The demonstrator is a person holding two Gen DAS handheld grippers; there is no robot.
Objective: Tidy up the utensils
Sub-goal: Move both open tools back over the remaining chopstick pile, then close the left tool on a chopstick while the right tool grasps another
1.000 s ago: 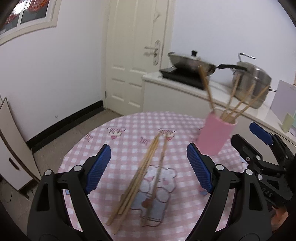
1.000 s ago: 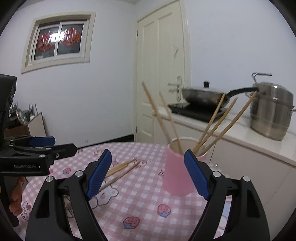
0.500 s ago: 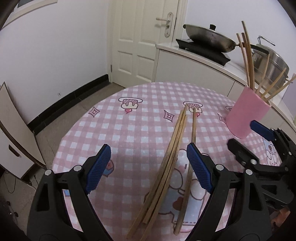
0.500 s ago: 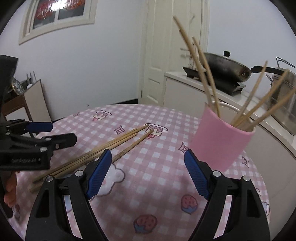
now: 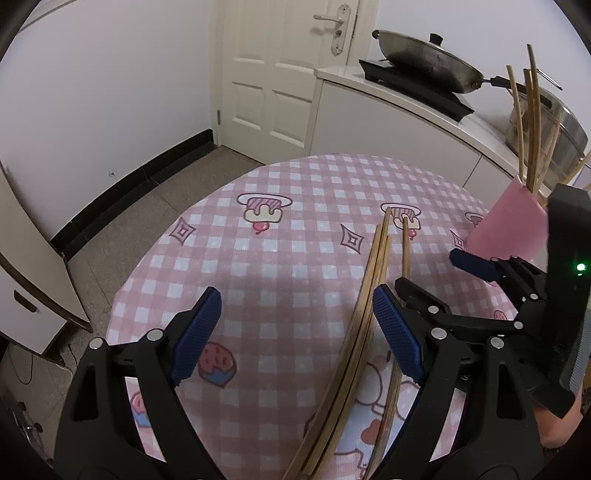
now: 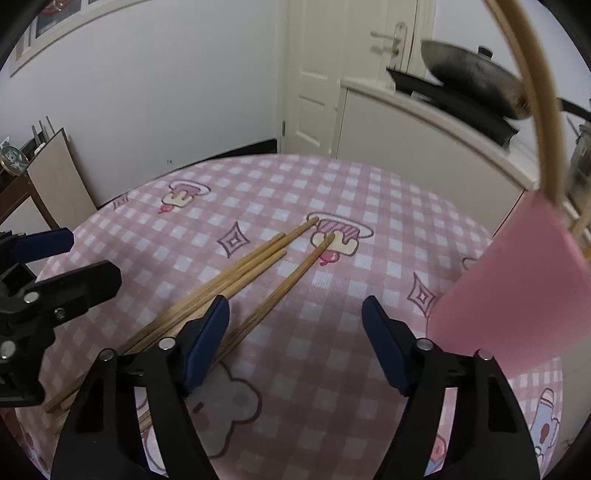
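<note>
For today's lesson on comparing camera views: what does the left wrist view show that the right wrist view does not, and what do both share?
Only the left wrist view shows the door's foot with the floor before it, and the right claw's body with a green light.

Only the right wrist view shows the window frame high on the wall and the leaning board.

Both show the loose chopsticks lying on the checked tablecloth, the pink cup holding more chopsticks, the wok, and the open left claw.
</note>
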